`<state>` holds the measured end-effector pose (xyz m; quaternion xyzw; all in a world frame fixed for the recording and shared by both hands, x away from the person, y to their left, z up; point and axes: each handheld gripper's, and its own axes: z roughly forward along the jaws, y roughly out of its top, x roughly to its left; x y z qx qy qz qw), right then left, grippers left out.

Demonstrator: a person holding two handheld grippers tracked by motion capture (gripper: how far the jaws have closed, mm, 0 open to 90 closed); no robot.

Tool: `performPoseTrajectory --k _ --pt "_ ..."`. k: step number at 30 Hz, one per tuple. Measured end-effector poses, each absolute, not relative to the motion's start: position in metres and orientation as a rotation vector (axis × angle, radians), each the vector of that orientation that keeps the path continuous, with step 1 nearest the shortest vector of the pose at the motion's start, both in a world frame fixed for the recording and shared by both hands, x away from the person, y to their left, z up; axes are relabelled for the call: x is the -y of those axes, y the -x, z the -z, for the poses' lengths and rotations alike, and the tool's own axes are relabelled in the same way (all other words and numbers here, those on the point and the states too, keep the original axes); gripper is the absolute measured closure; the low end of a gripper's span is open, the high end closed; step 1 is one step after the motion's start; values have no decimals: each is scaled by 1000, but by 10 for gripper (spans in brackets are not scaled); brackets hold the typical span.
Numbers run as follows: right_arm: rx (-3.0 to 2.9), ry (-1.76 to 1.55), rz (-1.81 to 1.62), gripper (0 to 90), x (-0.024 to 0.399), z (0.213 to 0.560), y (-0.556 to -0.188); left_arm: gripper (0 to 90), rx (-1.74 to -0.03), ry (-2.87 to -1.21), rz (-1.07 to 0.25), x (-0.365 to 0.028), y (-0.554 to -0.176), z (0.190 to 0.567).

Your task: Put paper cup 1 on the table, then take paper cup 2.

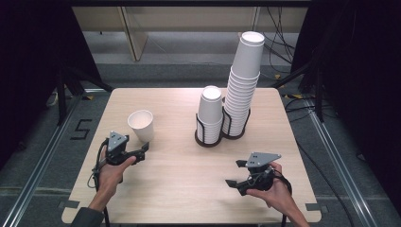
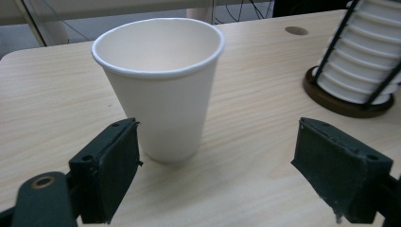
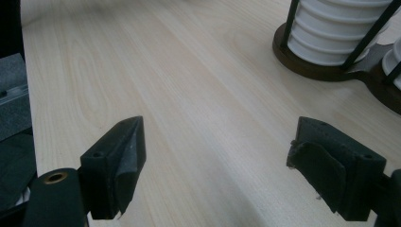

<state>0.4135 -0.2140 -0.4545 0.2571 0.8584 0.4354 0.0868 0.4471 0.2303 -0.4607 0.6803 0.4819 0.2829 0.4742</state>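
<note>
Your left gripper (image 1: 142,152) sits just in front of the single paper cup (image 1: 141,125), jaws spread wide w/ nothing between them; in the left gripper view the cup (image 2: 161,90) stands upright, mouth up, just beyond the left jaw and off-centre toward it, not touching either one. Your right gripper (image 1: 235,173) is also open & empty, hovering over bare table (image 1: 189,175), well apart from the cup and nearer the holder.

Landmark = the cup holder (image 1: 208,141) w/ its dark base. The loose cup is well to the left of it, same depth on the table approx.

Risks, as I judge them: the cup is light and empty, so if you push fwd w/o centring first, the left jaw will likely clip the wall and tip or shove it. Squeeze hard & the thin paper wall could crush or go oval. Swinging the right gripper toward the holder could knock the tall stack (image 1: 243,85), which leans a bit.

Count: 1 loose cup; 2 inverted stacks in the holder, short stack (image 1: 210,113) and tall one; 2 grippers. Cups per stack: can't tell exactly.
</note>
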Motion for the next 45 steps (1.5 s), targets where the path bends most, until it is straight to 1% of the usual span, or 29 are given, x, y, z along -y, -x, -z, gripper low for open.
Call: performPoseTrajectory --k 3,8,12,21,28,36,39,40,45 --pt "-2541 -776 -1294 193 215 454 -414 144 -1156 -1626 -690 -227 -431 457" --pt "-2530 -803 -1287 200 216 454 -413 144 -1106 -1639 -697 -219 -411 455" --pt "-2521 -798 -1277 199 217 456 -415 143 -1063 -1616 -683 -211 -394 460" --pt "-2510 -796 -1270 198 218 457 -414 144 -999 -1688 -637 -188 -365 477" --pt "-2448 -860 -1294 196 224 451 -416 144 -939 -1718 -627 -177 -355 482" --pt "-2323 -962 -1340 182 237 425 -429 144 -925 -1756 -608 -167 -343 488" --pt "-2272 -999 -1352 182 244 409 -435 144 -908 -1759 -603 -164 -344 490" --pt "-2254 -967 -1356 181 246 406 -439 144 -901 -1746 -603 -164 -345 491" --pt "-2149 -968 -1389 180 254 377 -453 144 -917 -1764 -609 -166 -345 491"
